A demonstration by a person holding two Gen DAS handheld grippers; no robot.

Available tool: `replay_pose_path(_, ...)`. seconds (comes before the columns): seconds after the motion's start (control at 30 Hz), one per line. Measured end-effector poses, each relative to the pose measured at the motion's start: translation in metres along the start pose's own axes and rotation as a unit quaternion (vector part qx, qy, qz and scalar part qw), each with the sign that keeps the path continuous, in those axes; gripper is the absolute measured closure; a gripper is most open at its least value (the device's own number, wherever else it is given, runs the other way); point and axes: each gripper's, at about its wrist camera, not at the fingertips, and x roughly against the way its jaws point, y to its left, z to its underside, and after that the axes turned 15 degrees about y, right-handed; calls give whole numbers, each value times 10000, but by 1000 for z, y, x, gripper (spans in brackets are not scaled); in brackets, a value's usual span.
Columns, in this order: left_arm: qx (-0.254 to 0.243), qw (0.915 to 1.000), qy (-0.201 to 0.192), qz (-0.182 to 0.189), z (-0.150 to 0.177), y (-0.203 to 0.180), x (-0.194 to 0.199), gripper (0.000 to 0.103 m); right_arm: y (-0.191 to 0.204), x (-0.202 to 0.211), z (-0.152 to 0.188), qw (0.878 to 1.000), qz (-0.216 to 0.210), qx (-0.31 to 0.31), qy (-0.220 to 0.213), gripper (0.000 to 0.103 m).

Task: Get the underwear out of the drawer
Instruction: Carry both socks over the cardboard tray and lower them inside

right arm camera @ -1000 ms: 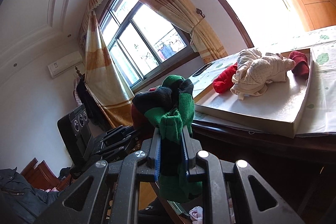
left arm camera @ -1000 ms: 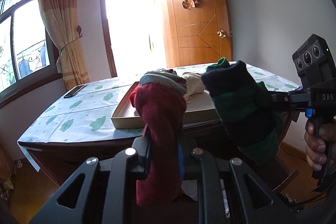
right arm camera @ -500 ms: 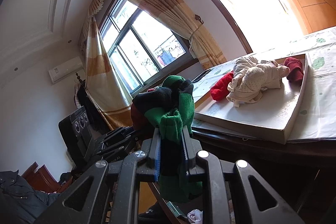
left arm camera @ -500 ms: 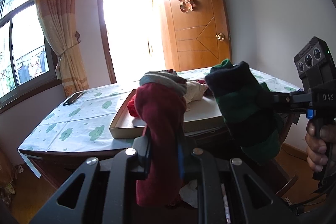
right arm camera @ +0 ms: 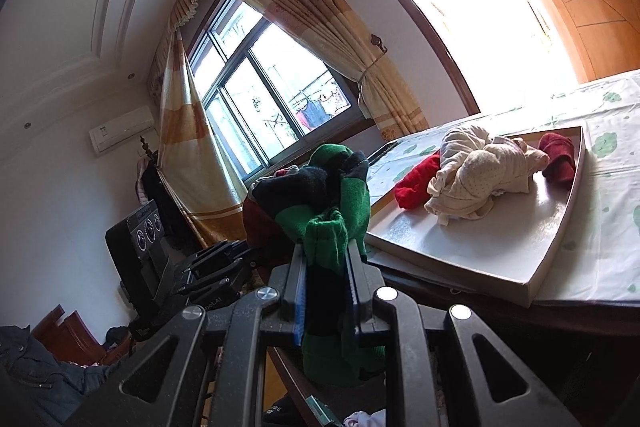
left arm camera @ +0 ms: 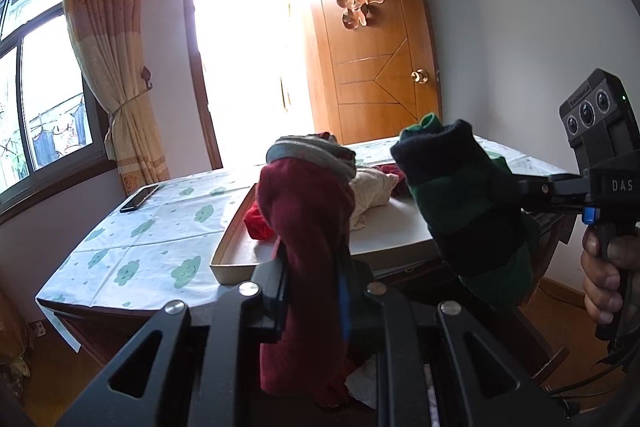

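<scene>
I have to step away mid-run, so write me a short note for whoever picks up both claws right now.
Left claw: shut on a dark red garment with a grey waistband, held up in front of the table.
Right claw: shut on a green and dark striped garment, also held in the air.
On the table: a shallow tray already holding a red piece, a cream bundle and a dark red piece.
Done: both held garments look lifted clear; the drawer is not visible.
Left: probably carry both over the tray and release them.
</scene>
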Motion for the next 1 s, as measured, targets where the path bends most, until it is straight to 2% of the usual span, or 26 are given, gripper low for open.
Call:
replay_pose_path(0.47,-168,9998,-43,-25,-54,13,-14,86,-10,11,-50,9990,307,19,-331,85)
replay_pose_path(0.7,-168,9995,254,-5,-79,23,-46,86,-38,10,-68,9975,449,-308,-452,85)
replay_pose_path(1.0,21,9957,916,96,-94,38,-104,86,-100,1,-64,9913,539,-1140,-367,85)
